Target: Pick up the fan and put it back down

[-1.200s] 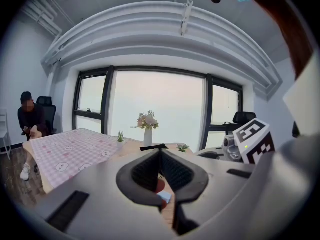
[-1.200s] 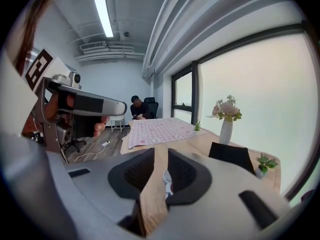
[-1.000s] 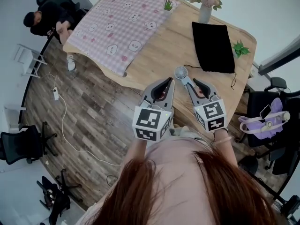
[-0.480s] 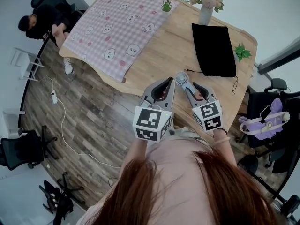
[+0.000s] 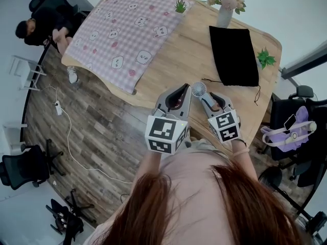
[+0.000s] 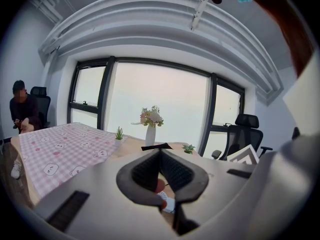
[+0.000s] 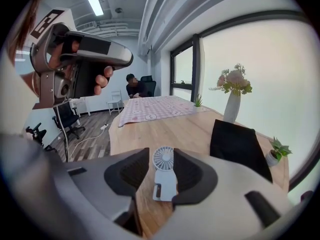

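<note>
The wooden table is where the risk lies. The fan lies flat on it, toward my near edge, so a careless nudge as I draw back could skate it across the smooth wood and off the side.

The pink checked cloth covers the far left end. The black pouch lies to the right with its cord trailing toward the fan. Both are well apart from my work, and nothing stands in the way.

The vase of flowers stands beyond the pouch, too far off to be knocked.

My left gripper hangs just beside the right one. Its fingers are closed tip to tip and hold nothing. If it drifts right it could bump the fan's head.

My right gripper straddles the fan, and its fingers have just been opening. They stand about half apart. There is a clear gap on the left side, while the right finger looks very near the handle. I judge the fan set down and released. If that finger catches the handle as I lift away, the fan will drag or spin.

The two small potted plants sit at the far edges, out of reach.
</note>
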`<state>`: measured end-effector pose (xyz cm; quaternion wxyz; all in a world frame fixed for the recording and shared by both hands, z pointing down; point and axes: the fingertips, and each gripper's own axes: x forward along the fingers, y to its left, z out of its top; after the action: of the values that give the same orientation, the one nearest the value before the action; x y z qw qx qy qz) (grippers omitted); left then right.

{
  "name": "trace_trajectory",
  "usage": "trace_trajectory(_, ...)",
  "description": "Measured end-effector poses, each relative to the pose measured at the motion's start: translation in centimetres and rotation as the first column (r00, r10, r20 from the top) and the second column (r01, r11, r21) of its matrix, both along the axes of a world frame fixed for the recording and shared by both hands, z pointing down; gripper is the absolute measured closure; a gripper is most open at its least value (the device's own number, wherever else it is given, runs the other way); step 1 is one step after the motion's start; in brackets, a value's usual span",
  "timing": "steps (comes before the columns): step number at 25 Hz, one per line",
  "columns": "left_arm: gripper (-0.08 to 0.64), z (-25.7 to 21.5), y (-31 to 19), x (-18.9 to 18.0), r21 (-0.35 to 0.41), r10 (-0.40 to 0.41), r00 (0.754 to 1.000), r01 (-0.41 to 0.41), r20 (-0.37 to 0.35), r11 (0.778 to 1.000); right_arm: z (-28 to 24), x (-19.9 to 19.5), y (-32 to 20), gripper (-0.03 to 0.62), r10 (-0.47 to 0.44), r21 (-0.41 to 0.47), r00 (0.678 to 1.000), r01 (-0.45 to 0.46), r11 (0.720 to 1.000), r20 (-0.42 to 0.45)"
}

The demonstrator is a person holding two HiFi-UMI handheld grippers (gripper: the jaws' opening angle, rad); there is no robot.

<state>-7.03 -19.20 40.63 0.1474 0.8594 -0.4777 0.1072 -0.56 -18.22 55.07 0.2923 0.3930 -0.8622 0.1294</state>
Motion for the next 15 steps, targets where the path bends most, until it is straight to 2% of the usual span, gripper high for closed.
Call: trace_trajectory(15, 0.546, 1.6, -2.9, -0.4, -0.047, 0.015, 1.0, -0.015, -0.003, 0.999, 5.0, -0.3, -1.1, 0.393, -0.015, -0.109, 0.998, 0.009, 0.994, -0.056)
